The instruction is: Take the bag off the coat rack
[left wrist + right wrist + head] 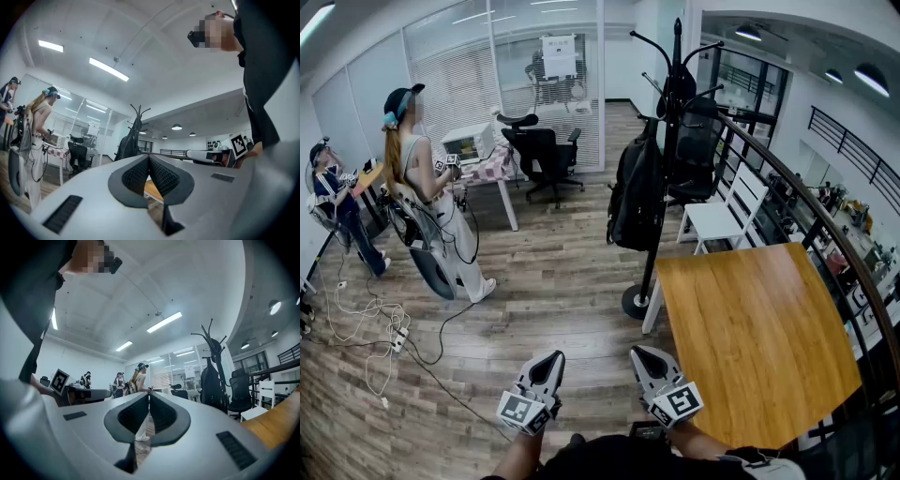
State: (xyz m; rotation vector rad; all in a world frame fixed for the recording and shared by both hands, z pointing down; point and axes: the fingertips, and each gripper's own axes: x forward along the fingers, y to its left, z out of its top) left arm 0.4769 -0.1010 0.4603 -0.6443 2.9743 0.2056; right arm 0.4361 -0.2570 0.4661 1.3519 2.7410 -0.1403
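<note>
Left claw (549,358): nearest to me, low in the head view. Its jaws are pressed together and there is nothing between them.
Right claw (641,354): just beside the left one, also fully closed and empty.
Bag (633,192): a black backpack hanging on the coat rack (656,246), well apart from both claws.
Done so far: in my judgement nothing yet, as the bag is on the rack and no claw is near it.
Left to do: I think I must go to the rack, open one claw, take the bag by a strap or its top loop, and lift it free of the hook.
Counter (759,337): a bare wooden top at my right, with one corner near the foot of the rack.
Floor (553,281): wooden planks, with loose cables (370,323) lying at the left.
Room: an office with a glass wall. There is a black office chair (539,155) at the far side, a white chair (727,214) beside the rack and a dark railing (811,202) along the right. Two persons stand at the left, one of them (427,183) by a desk.
</note>
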